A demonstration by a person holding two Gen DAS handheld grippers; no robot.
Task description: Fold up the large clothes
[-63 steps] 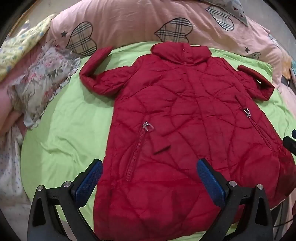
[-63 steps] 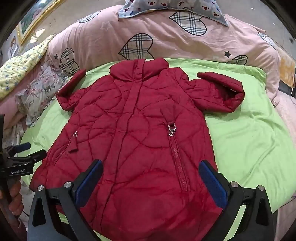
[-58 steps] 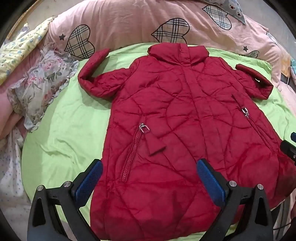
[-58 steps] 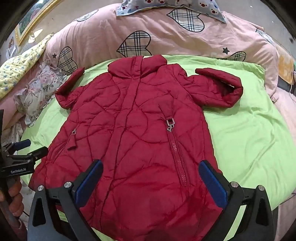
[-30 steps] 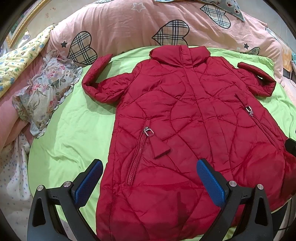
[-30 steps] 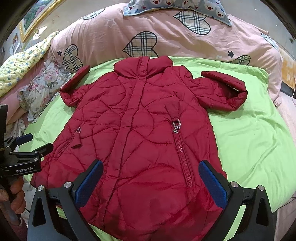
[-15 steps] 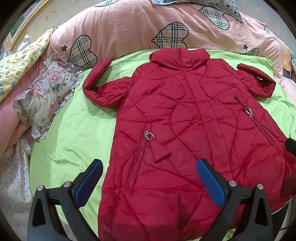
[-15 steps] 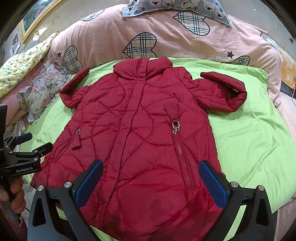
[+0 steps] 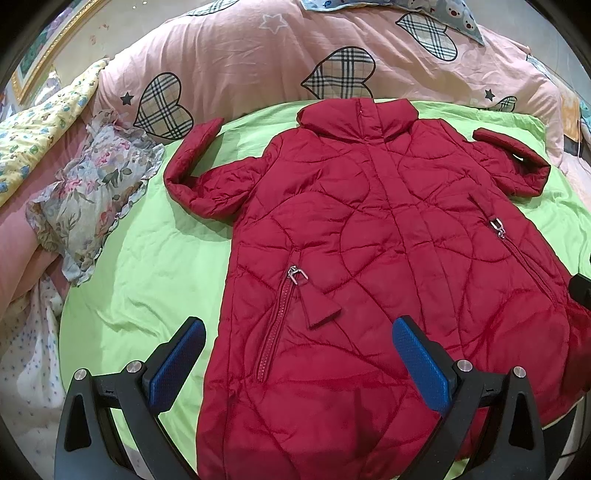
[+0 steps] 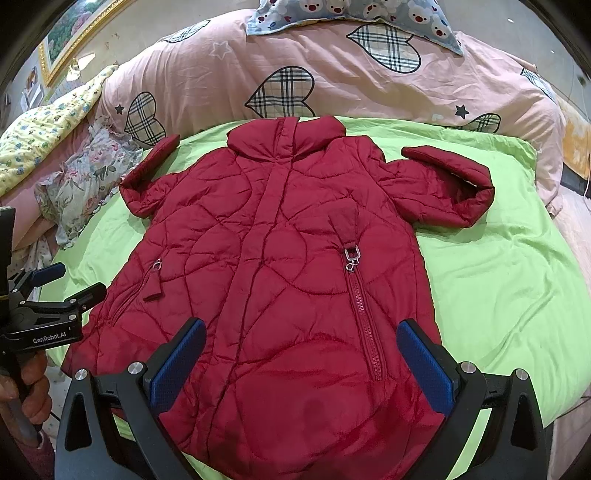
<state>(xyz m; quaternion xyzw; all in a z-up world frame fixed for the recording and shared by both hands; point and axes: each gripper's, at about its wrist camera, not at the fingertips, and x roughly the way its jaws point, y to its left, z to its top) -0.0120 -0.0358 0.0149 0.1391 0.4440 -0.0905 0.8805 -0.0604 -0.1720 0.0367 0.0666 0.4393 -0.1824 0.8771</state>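
Observation:
A red quilted coat point(image 9: 369, 236) lies flat, front up, on a green sheet point(image 9: 147, 266), collar at the far end and both sleeves bent upward. It also shows in the right wrist view point(image 10: 280, 251). My left gripper point(image 9: 295, 365) is open and empty above the coat's near left hem. My right gripper point(image 10: 301, 365) is open and empty above the near right hem. The left gripper also shows at the left edge of the right wrist view point(image 10: 62, 284), beside the coat's left hem.
A pink duvet with plaid hearts point(image 10: 295, 74) lies behind the coat. A floral cloth point(image 9: 88, 192) and a yellow quilt point(image 9: 40, 129) lie at the left. A blue bear-print pillow point(image 10: 354, 14) sits at the back. The green sheet point(image 10: 498, 288) extends right.
Both grippers have drifted slightly back from the coat and stay open. The coat has not moved.

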